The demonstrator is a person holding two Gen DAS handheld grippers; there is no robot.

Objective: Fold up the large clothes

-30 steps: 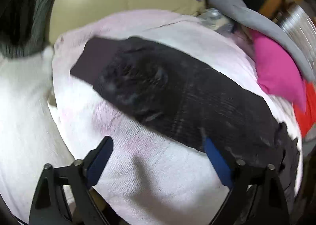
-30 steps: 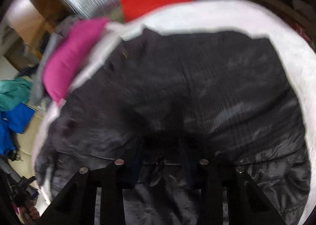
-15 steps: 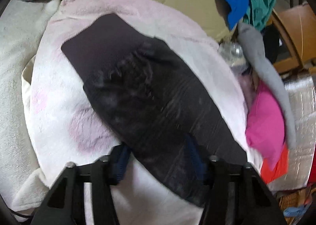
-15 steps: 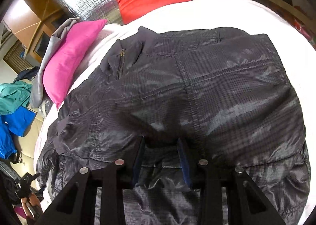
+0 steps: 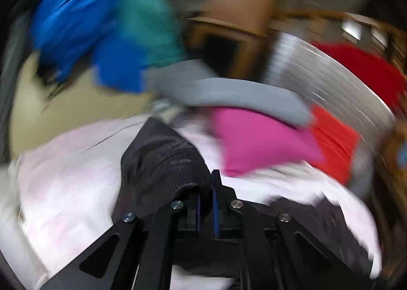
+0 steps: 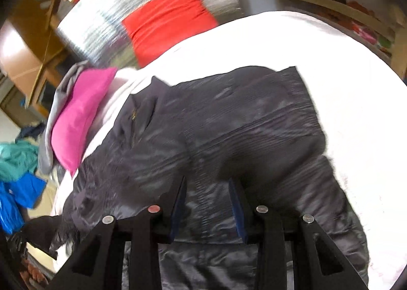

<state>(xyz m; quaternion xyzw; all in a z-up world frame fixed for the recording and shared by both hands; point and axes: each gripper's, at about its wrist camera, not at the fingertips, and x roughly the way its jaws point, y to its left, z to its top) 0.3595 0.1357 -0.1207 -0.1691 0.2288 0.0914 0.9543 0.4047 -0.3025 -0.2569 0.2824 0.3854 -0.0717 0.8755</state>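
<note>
Black jacket (image 6: 229,142) lies across the white bed cover (image 6: 343,66); your left hand-held gripper (image 5: 205,203) pinches its sleeve, your right hand-held gripper (image 6: 207,206) gapes wide, so carry that sleeve inward next.

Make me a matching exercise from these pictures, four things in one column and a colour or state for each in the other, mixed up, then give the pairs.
Column one:
1. left gripper
2. right gripper
3. pillow
4. jacket

Column two:
A. pink
B. open, over the jacket
C. dark, lying on the white blanket
D. shut on a fold of the jacket

Pairs: 1-D, 2-B, 3-A, 4-C
</note>
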